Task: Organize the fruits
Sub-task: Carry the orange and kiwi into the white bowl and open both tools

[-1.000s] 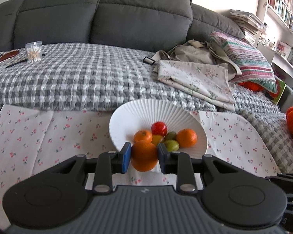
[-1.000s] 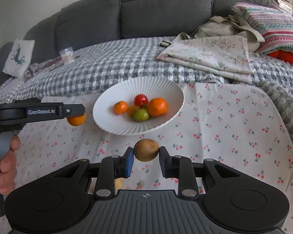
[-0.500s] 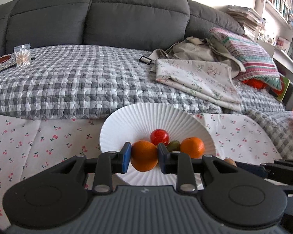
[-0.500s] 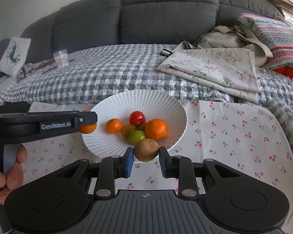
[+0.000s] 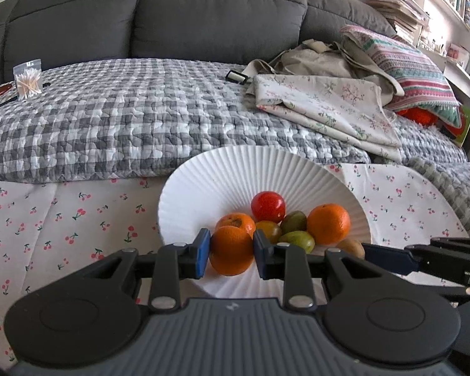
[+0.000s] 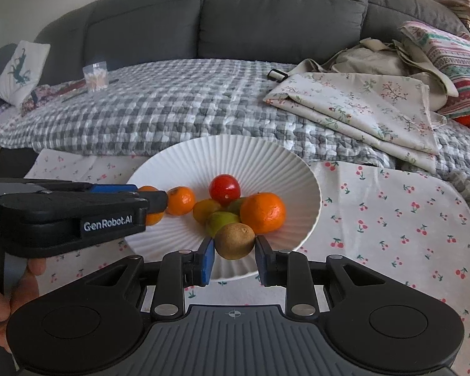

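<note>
A white ribbed bowl [image 5: 222, 175] [image 6: 203, 156] stands on the cherry-print cloth and holds a red tomato [image 5: 268, 206] [image 6: 224, 188], two oranges, a yellow fruit and green ones. My left gripper [image 5: 232, 252] is shut on an orange [image 5: 232, 255], which hangs over the bowl's near rim. In the right wrist view my right gripper [image 6: 235, 246] is shut on a brown kiwi [image 6: 235, 240] above the bowl's front edge. The left gripper [image 6: 147, 202] reaches in from the left there, its orange mostly hidden behind its fingers.
A grey checked quilt [image 5: 125, 109] covers the sofa seat behind the bowl. Folded floral fabric [image 5: 326, 109] and a striped pillow [image 5: 413, 72] lie at the right. A bag of cotton swabs [image 5: 28, 78] sits at the far left. A hand [image 6: 3, 300] grips the left handle.
Both grippers have moved forward and down, each with its fruit still held. The orange and the kiwi, which were short of the bowl, now hang over its near part.
</note>
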`<state>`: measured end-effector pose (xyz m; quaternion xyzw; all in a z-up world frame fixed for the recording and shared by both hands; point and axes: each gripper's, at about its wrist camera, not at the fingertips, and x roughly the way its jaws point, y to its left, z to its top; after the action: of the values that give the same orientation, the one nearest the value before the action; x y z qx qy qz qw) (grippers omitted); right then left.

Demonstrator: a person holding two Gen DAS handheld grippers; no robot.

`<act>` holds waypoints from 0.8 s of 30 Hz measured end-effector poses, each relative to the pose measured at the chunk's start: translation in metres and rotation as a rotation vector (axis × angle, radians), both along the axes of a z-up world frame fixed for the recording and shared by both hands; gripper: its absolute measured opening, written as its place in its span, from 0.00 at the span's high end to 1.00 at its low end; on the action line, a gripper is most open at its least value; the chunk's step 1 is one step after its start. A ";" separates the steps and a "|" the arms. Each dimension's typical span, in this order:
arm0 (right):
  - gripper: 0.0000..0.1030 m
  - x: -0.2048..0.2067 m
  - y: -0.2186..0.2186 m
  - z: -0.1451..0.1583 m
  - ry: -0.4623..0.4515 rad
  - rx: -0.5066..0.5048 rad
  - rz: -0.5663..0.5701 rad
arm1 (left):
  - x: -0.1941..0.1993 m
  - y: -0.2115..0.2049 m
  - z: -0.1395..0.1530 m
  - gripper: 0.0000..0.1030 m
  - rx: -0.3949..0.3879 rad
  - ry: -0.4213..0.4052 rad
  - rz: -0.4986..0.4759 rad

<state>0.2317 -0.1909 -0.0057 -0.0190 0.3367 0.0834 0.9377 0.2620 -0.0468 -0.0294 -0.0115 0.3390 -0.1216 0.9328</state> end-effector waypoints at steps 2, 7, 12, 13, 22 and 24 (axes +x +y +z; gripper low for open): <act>0.74 0.003 0.001 -0.002 0.001 -0.002 0.000 | 0.001 -0.001 -0.002 0.73 0.003 0.003 -0.003; 0.74 0.008 0.003 -0.008 0.003 0.005 -0.002 | 0.001 -0.002 -0.003 0.71 0.007 -0.003 -0.007; 0.72 0.010 0.004 -0.010 -0.004 0.010 -0.018 | 0.002 0.005 0.003 0.55 -0.035 -0.008 -0.001; 0.72 0.011 0.002 -0.009 -0.006 0.026 -0.023 | 0.001 0.006 0.005 0.53 -0.045 -0.013 0.004; 0.62 0.010 -0.022 0.000 -0.007 0.155 -0.080 | 0.001 0.018 0.014 0.49 -0.097 -0.013 0.033; 0.62 0.009 -0.026 0.002 -0.005 0.168 -0.093 | 0.001 0.020 0.014 0.49 -0.105 -0.010 0.040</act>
<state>0.2412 -0.2165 -0.0035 0.0751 0.3267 0.0678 0.9397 0.2629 -0.0266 -0.0150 -0.0669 0.3271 -0.1204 0.9349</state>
